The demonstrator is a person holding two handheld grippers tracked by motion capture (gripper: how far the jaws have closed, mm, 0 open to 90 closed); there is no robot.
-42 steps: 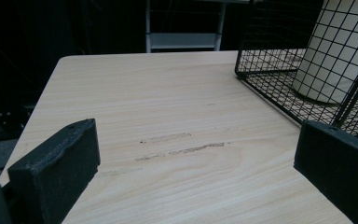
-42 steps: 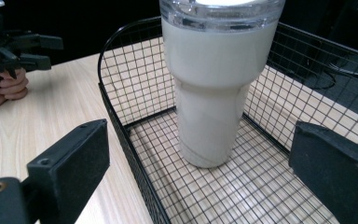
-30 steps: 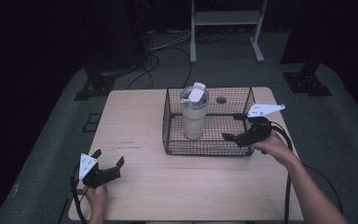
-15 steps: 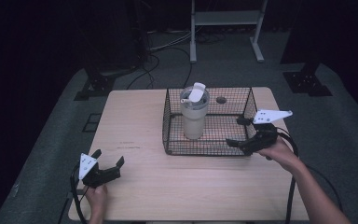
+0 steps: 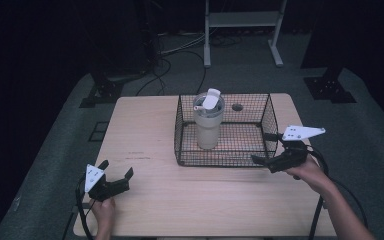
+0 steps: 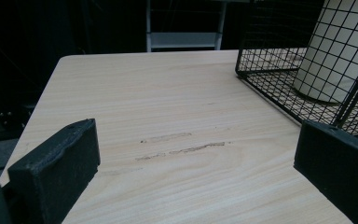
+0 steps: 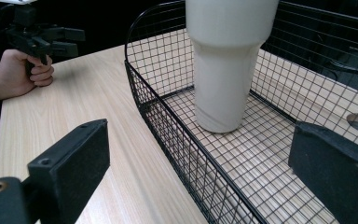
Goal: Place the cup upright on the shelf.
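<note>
Beside basket (image 5: 224, 150) front-right corner, right tool (image 5: 266, 148) open, tumbler (image 5: 208, 122) inside

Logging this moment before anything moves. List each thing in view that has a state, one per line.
Tumbler: upright inside the basket, lid on, flip tab raised.
Wire basket: on the table, open at the top, holding the tumbler alone.
Left gripper: fingers open, holding nothing, low at the table's near left corner.
Right gripper: fingers open, holding nothing, at the basket's near right corner.
Table: bare wood, faint scuff marks.
</note>
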